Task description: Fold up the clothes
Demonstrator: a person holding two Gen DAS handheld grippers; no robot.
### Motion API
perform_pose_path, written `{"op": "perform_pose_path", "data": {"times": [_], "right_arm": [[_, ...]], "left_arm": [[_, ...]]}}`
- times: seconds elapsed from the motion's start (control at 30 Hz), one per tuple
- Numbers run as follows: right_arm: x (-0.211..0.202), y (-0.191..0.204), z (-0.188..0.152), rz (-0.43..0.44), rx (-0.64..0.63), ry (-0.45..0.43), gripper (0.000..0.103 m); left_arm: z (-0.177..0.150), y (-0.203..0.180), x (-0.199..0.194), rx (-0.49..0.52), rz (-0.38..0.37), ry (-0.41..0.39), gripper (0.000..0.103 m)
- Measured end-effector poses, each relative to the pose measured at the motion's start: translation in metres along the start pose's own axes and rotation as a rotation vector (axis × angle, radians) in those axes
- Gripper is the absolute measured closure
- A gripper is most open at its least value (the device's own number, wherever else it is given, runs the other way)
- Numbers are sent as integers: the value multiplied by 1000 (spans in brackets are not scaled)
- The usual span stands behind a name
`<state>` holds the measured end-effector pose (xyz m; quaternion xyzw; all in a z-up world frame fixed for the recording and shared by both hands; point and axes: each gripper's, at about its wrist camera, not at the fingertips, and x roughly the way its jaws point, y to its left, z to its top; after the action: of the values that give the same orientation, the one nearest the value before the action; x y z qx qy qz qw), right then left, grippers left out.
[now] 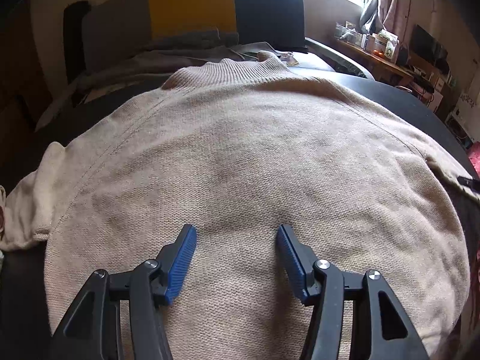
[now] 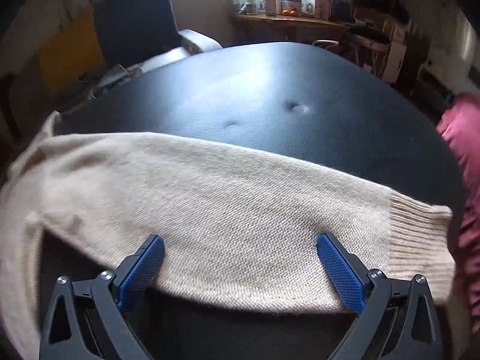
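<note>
A beige knit sweater lies spread flat on a dark padded table, collar at the far end. My left gripper hovers over the middle of its body, blue pads apart with only flat knit under them. In the right wrist view one sleeve stretches across the table, its ribbed cuff to the right. My right gripper stands wide open over the sleeve's near edge, holding nothing. The other sleeve bunches at the left.
A dark chair with a yellow and grey cloth stands behind the table. A pink garment lies at the table's right edge. A cluttered wooden shelf runs along the far wall. Grey clothes pile beyond the collar.
</note>
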<state>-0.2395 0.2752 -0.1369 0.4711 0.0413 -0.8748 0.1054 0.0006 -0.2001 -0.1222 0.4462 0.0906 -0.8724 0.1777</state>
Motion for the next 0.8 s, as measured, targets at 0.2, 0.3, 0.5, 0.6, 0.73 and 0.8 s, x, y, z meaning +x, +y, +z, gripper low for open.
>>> {"op": "perform_pose_path", "data": {"times": [0.2, 0.3, 0.5, 0.6, 0.73, 0.8], "right_arm": [[-12, -30, 15, 14, 116, -7, 0], [-50, -60, -6, 158, 319, -123, 0], [-73, -144, -76, 419, 853, -233, 0], [-63, -154, -84, 466, 938, -259, 0], [-45, -146, -65, 475, 935, -295, 0], [-36, -141, -53, 464, 926, -308, 0]], "left_arm": [[11, 3, -7, 7, -31, 44, 48], [24, -15, -15, 65, -70, -8, 48], [38, -69, -19, 189, -205, -46, 47], [33, -96, -13, 235, -267, -20, 47], [16, -113, 2, 251, -293, 43, 47], [12, -115, 0, 269, -282, 25, 46]]}}
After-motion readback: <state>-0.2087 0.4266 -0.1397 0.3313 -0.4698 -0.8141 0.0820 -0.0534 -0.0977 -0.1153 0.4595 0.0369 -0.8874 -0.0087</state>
